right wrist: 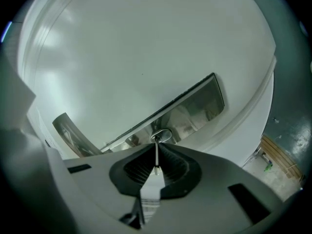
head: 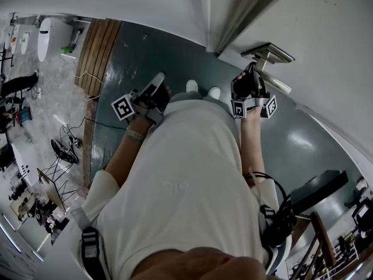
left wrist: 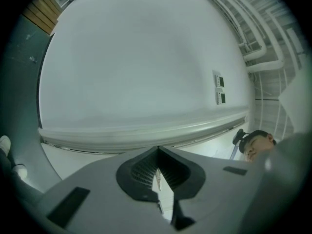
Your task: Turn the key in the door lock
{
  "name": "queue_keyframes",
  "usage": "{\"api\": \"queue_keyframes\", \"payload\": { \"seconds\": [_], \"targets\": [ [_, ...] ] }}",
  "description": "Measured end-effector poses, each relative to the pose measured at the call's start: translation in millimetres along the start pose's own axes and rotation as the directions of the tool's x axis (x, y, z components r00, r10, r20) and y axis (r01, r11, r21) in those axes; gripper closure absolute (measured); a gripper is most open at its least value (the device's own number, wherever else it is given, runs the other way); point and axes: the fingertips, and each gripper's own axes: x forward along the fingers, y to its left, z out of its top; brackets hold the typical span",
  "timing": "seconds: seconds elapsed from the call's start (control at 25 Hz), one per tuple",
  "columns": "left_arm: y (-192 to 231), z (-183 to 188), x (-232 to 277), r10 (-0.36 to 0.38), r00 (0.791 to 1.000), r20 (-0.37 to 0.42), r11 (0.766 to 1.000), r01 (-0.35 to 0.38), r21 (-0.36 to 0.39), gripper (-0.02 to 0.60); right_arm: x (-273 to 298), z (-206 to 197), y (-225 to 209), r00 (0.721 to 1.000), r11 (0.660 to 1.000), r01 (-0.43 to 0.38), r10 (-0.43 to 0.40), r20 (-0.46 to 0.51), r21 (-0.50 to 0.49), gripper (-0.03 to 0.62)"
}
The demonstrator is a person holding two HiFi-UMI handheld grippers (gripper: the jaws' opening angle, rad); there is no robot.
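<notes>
The key [right wrist: 156, 152] is seated in the door lock [right wrist: 162, 135], pinched by the right claw [right wrist: 156, 165]; the remaining turn cannot be judged. The left claw [left wrist: 157, 165] is closed, empty.

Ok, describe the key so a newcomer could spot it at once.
On the white door, find the shiny metal lock plate slanting across the right gripper view, lever handle at its lower left. The key is the thin silver strip, seen edge-on, running from the plate's round keyhole down into the shut jaws of the right gripper. Unlike plate and handle, it is wire-thin.
</notes>
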Motion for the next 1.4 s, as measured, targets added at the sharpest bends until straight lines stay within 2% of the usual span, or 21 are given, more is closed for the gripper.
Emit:
{"api": "queue_keyframes", "payload": {
  "seconds": [0.08, 0.16, 0.24, 0.28, 0.32, 0.36, 0.4, 0.44, 0.48, 0.52, 0.56, 0.6, 0.64, 0.68, 0.76, 0.88, 1.0, 1.12, 1.24, 1.32, 1.4],
  "targets": [
    [0, 0, 1, -0.002, 1.000, -0.001, 1.000, 0.002, 0.000, 0.574, 0, 0, 2, 0.999, 0.994, 0.037, -0.039, -0.013, -0.105, 0.553],
    [0, 0, 2, -0.003, 1.000, -0.003, 1.000, 0.003, 0.000, 0.574, 0, 0, 6, 0.992, 0.954, 0.111, -0.121, -0.019, -0.280, 0.547],
    [1, 1, 4, -0.005, 1.000, -0.003, 1.000, 0.005, -0.002, 0.574, -3, -1, 13, 0.975, 0.861, 0.186, -0.220, -0.016, -0.473, 0.542],
    [1, 1, 4, -0.007, 1.000, -0.003, 1.000, 0.007, -0.005, 0.574, -6, -1, 17, 0.962, 0.791, 0.217, -0.272, -0.010, -0.572, 0.542],
    [2, 1, 5, -0.008, 1.000, -0.004, 1.000, 0.008, -0.007, 0.574, -9, -2, 20, 0.945, 0.697, 0.241, -0.327, 0.000, -0.675, 0.541],
    [3, 1, 6, -0.009, 1.000, -0.004, 1.000, 0.009, -0.009, 0.574, -13, -2, 23, 0.924, 0.574, 0.253, -0.382, 0.018, -0.779, 0.538],
    [4, 1, 6, -0.009, 1.000, -0.005, 1.000, 0.009, -0.011, 0.574, -16, -3, 27, 0.901, 0.418, 0.246, -0.430, 0.047, -0.875, 0.531],
    [4, 0, 7, -0.008, 1.000, -0.006, 1.000, 0.008, -0.013, 0.574, -19, -5, 30, 0.879, 0.232, 0.219, -0.468, 0.089, -0.948, 0.521],
    [5, 0, 7, -0.008, 1.000, -0.007, 1.000, 0.008, -0.015, 0.574, -22, -7, 33, 0.859, 0.026, 0.177, -0.493, 0.141, -0.984, 0.513],
    [5, -1, 8, -0.009, 1.000, -0.008, 1.000, 0.009, -0.017, 0.574, -25, -9, 35, 0.841, -0.179, 0.123, -0.504, 0.198, -0.976, 0.510],
    [6, -1, 8, -0.010, 1.000, -0.008, 1.000, 0.009, -0.019, 0.574, -28, -12, 36, 0.828, -0.353, 0.064, -0.503, 0.247, -0.933, 0.508],
    [6, -1, 8, -0.010, 1.000, -0.008, 1.000, 0.010, -0.020, 0.574, -30, -18, 37, 0.822, -0.482, 0.007, -0.497, 0.280, -0.876, 0.508],
    [6, -1, 7, -0.009, 1.000, -0.008, 1.000, 0.009, -0.022, 0.574, -30, -25, 36, 0.820, -0.567, -0.041, -0.490, 0.296, -0.823, 0.508],
    [6, 0, 7, -0.009, 1.000, -0.006, 1.000, 0.008, -0.023, 0.574, -28, -32, 33, 0.820, -0.623, -0.081, -0.486, 0.304, -0.778, 0.508],
    [6, 1, 6, -0.008, 1.000, -0.003, 1.000, 0.008, -0.025, 0.574, -25, -41, 24, 0.808, -0.703, -0.143, -0.489, 0.327, -0.697, 0.508],
    [5, 0, 4, -0.010, 1.000, 0.002, 1.000, 0.010, -0.021, 0.574, -21, -42, 13, 0.785, -0.801, -0.192, -0.472, 0.402, -0.567, 0.508],
    [3, 2, 2, -0.011, 1.000, 0.014, 1.000, 0.011, -0.022, 0.574, -11, -35, 14, 0.778, -0.860, -0.159, -0.412, 0.475, -0.486, 0.508],
    [0, 5, -2, -0.009, 1.000, 0.022, 1.000, 0.009, -0.016, 0.574, -2, -27, 12, 0.761, -0.872, -0.111, -0.383, 0.524, -0.476, 0.508],
    [-1, 7, -5, -0.006, 1.000, 0.030, 1.000, 0.006, -0.012, 0.574, 1, -25, 15, 0.766, -0.869, -0.058, -0.355, 0.536, -0.492, 0.513],
    [-1, 7, -7, -0.003, 0.999, 0.037, 1.000, 0.004, -0.012, 0.574, 1, -24, 17, 0.770, -0.844, -0.022, -0.356, 0.529, -0.536, 0.523],
    [0, 8, -8, -0.002, 0.999, 0.040, 1.000, 0.003, -0.013, 0.574, 3, -24, 19, 0.774, -0.800, 0.017, -0.370, 0.514, -0.600, 0.525]
  ]
}}
